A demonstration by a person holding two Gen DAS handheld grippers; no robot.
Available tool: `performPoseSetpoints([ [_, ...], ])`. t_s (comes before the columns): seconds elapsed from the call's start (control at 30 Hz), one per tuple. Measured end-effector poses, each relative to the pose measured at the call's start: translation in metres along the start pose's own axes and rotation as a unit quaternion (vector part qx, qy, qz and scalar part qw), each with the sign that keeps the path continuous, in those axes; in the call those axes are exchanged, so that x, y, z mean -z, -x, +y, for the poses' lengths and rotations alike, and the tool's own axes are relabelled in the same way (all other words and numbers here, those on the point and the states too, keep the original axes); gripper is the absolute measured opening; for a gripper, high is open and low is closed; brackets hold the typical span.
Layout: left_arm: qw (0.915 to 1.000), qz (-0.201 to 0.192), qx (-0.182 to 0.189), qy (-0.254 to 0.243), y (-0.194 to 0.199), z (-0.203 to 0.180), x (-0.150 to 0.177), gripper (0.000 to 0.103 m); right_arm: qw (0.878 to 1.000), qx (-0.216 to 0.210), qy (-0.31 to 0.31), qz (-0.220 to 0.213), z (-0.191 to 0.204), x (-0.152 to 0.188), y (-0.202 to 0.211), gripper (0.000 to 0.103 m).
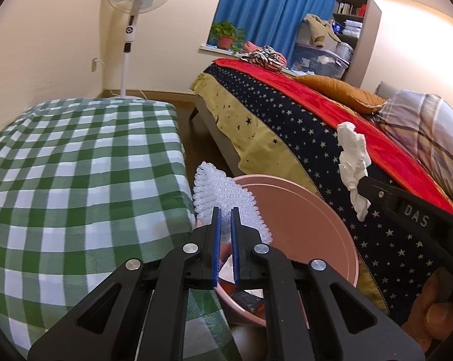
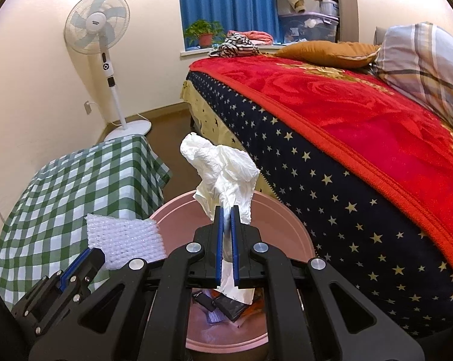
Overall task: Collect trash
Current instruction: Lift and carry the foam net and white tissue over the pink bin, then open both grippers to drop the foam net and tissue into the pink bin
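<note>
Two grippers: both are clamping trash above the pink bin [image 2: 280,234].
Left gripper [image 1: 225,213]: squeezing a bubble-wrap piece [image 1: 223,198] at the bin's left rim.
Right gripper [image 2: 226,212]: pinching a crumpled tissue [image 2: 223,168] over the bin's opening.
Bin: sitting between the checked table [image 1: 76,165] and the bed [image 2: 361,150].
</note>
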State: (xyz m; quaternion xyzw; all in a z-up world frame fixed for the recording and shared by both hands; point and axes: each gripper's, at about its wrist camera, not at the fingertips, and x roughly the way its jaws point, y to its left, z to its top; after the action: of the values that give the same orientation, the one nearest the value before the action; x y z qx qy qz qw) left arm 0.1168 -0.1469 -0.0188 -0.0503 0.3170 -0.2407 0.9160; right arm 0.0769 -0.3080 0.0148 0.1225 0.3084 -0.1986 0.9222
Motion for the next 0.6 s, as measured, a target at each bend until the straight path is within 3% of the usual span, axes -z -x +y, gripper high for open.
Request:
performPoseSetpoints([
  [0.6, 0.9995, 0.022, 0.005, -0.023, -0.024, -0.009, 0.001, 0.006, 0.999, 0.016, -0.042, 0.018, -0.024, 0.005, -0.031, 0.005],
])
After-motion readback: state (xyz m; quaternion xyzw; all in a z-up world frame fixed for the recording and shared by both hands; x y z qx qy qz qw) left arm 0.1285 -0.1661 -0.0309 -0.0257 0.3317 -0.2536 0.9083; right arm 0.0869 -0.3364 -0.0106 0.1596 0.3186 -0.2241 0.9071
